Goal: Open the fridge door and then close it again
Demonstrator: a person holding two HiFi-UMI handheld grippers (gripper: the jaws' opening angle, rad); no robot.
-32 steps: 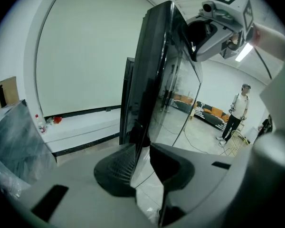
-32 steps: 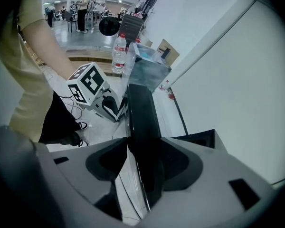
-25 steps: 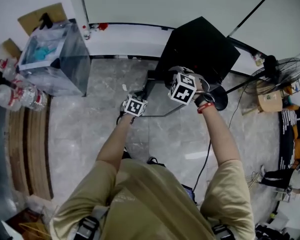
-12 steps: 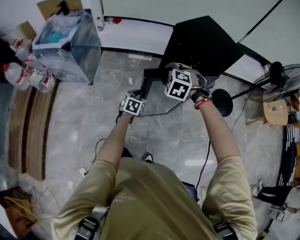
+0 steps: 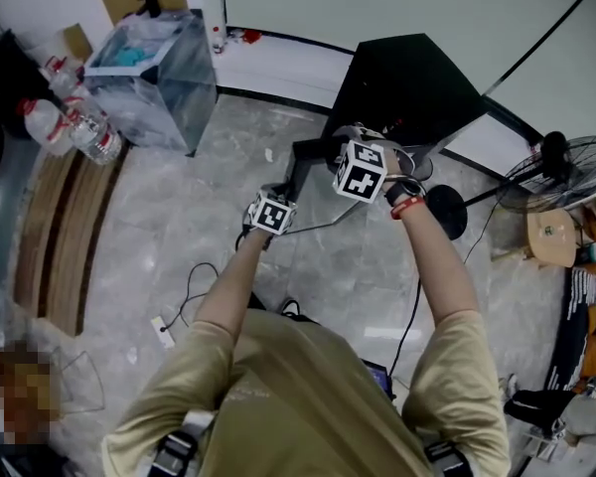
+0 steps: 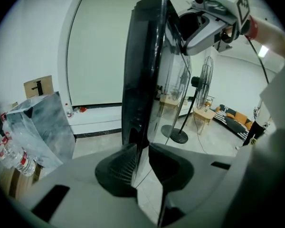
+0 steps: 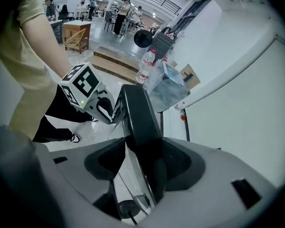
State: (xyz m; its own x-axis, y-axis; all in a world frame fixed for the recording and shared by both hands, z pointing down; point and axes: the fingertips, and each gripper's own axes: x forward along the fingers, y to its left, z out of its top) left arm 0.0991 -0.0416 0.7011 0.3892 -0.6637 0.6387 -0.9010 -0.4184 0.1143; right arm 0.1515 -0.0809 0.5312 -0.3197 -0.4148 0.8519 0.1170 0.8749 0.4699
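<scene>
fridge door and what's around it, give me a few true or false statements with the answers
The fridge door stands open. True.
The left gripper is empty. False: it is shut on the door's edge.
A standing fan is right of the fridge in the head view. True.
Water bottles stand on top of the fridge. False: they are at the upper left, beside the clear box.
The right gripper hangs clear of the door. False: the door's edge is between its jaws, which have just been opening.
</scene>
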